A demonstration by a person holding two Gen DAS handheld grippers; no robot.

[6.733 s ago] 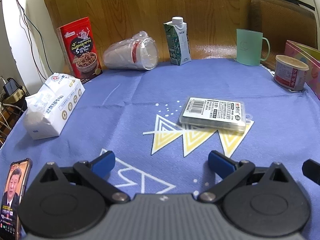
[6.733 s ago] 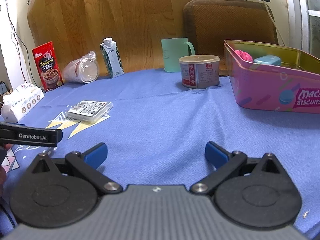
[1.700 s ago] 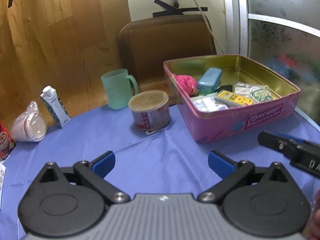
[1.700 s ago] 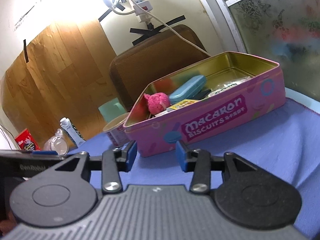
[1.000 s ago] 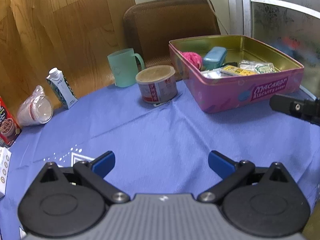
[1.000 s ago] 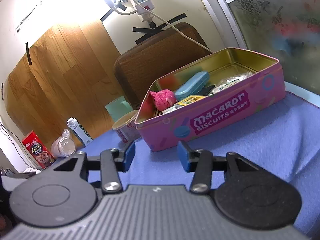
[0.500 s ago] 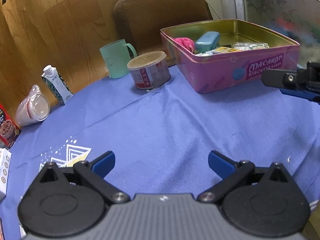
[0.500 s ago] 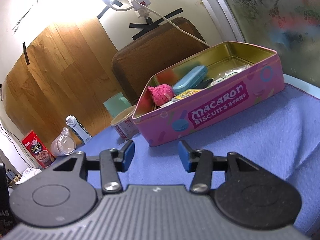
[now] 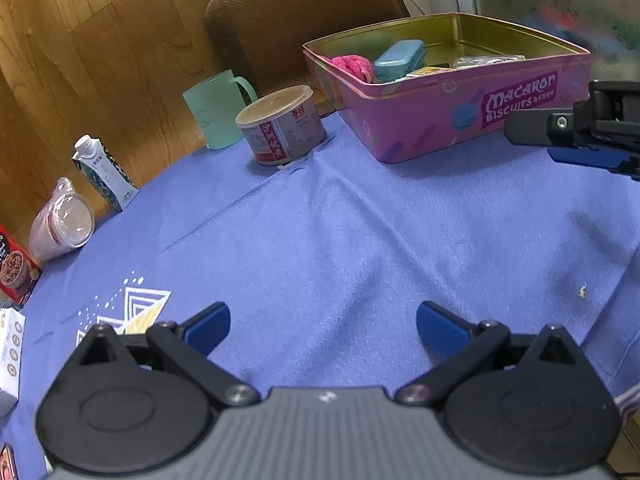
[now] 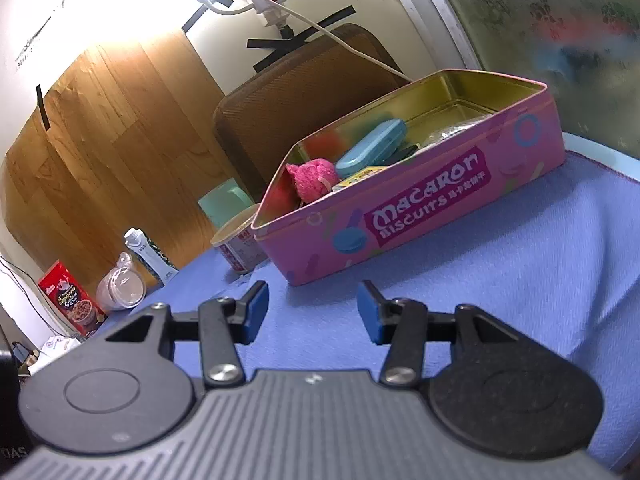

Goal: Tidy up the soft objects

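We find a table under a blue cloth [image 9: 360,240], printed with yellow and white triangles near its left edge. Behind it stand a wooden panel [image 9: 80,60] and a brown chair [image 9: 288,12].

On the cloth's far right sits an open pink tin [image 9: 420,120] lettered "Macaron Biscuits", its inside gold. It holds the one soft thing we can identify, a pink fluffy item [image 9: 354,66], lying at the tin's left end, just beside a teal case [image 9: 400,58]. Some flat packets lie further along the tin; we cannot make them out.

Left of the tin, a round can [image 9: 280,128] with a tan lid stands upright, touching or nearly touching a green mug [image 9: 216,110] behind it. Further left along the table's edge we note a small carton [image 9: 102,174], upright; a bagged stack of cups [image 9: 60,226] on its side; and a red box [image 9: 14,268]. A white pack [image 9: 8,356] sits at the near left.

The left gripper [image 9: 323,326] hangs over bare cloth with its jaws spread wide and nothing between them.

The right gripper [image 10: 312,312] points at the tin's near wall, a little short of it. Its jaws stand about half apart, with nothing between them.
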